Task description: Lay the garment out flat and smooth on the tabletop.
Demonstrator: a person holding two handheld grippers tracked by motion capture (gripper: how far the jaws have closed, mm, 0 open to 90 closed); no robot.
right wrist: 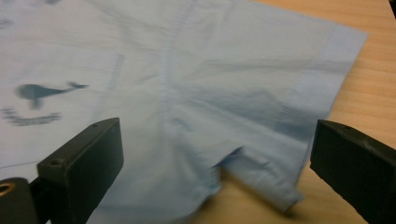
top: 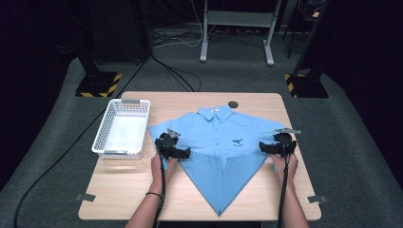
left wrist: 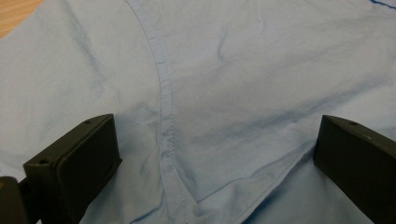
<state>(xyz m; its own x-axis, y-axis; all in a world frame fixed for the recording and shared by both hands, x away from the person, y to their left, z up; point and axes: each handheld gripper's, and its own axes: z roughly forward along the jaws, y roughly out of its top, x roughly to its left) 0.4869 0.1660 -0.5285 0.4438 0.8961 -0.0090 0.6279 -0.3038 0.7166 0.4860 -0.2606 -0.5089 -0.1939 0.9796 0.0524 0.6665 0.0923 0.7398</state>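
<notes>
I read a small dark whale emblem on the chest of the light blue shirt, with a blurred line of print beneath it — illegible in the right gripper view. A white tag sits inside the collar; its text is too small to read.

The shirt lies front-up at the middle of the wooden table, collar toward the far edge, short sleeves spread, its lower part folded into a point aimed at my near edge. Fabric is lightly creased, with a stitched seam running down at the armhole.

Left gripper rests over the shirt's left sleeve area — jaws spread wide, nothing between them. Right gripper sits at the opposite sleeve, jaws likewise apart and unloaded.

A white mesh basket stands on the table just left of the shirt.
</notes>
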